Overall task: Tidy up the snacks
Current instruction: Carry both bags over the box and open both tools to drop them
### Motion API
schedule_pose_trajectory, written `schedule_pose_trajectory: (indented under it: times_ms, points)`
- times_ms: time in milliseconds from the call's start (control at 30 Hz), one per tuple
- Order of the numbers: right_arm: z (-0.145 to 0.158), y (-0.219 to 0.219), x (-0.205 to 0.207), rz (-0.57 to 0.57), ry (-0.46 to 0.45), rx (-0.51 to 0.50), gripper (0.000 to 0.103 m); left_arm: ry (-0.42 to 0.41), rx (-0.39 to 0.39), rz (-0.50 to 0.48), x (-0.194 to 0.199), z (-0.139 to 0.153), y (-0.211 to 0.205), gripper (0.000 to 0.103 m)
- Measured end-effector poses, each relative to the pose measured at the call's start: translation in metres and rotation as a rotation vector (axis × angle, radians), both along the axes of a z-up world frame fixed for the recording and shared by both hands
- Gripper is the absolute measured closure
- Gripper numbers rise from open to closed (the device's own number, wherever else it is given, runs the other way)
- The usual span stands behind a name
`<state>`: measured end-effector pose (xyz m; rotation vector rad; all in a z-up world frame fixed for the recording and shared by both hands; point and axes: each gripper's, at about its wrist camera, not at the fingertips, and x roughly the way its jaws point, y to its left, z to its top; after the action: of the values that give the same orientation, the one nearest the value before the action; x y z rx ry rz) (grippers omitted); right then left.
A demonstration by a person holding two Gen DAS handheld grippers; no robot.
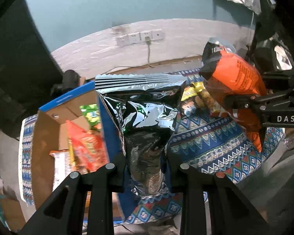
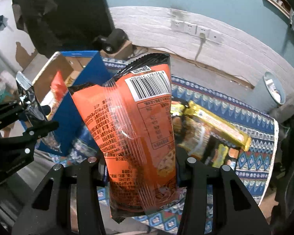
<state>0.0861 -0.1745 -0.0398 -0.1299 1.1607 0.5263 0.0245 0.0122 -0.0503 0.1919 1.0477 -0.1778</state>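
My left gripper is shut on a shiny black foil snack bag, held upright above the right wall of the blue cardboard box. My right gripper is shut on an orange snack bag with a barcode, held upright over the patterned cloth. In the left wrist view the orange bag and the right gripper hang at the right. In the right wrist view the left gripper with the foil bag is at the left, beside the box.
Inside the box lie an orange-red packet and a green packet. Yellow and dark snack packs lie on the cloth to the right. A grey bin stands by the white wall. The cloth's edge curves at the right.
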Motion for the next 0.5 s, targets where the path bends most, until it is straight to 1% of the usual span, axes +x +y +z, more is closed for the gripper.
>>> schedule_pose_trajectory:
  times_ms: [200, 500]
  points:
    - [0.011, 0.035, 0.0, 0.041, -0.001, 0.027, 0.057, -0.045, 0.012, 0.047, -0.008, 0.016, 0.031, 0.075]
    - [0.021, 0.096, -0.003, 0.132, 0.005, 0.051, 0.057, -0.068, 0.023, 0.117, -0.012, 0.023, 0.075, 0.075]
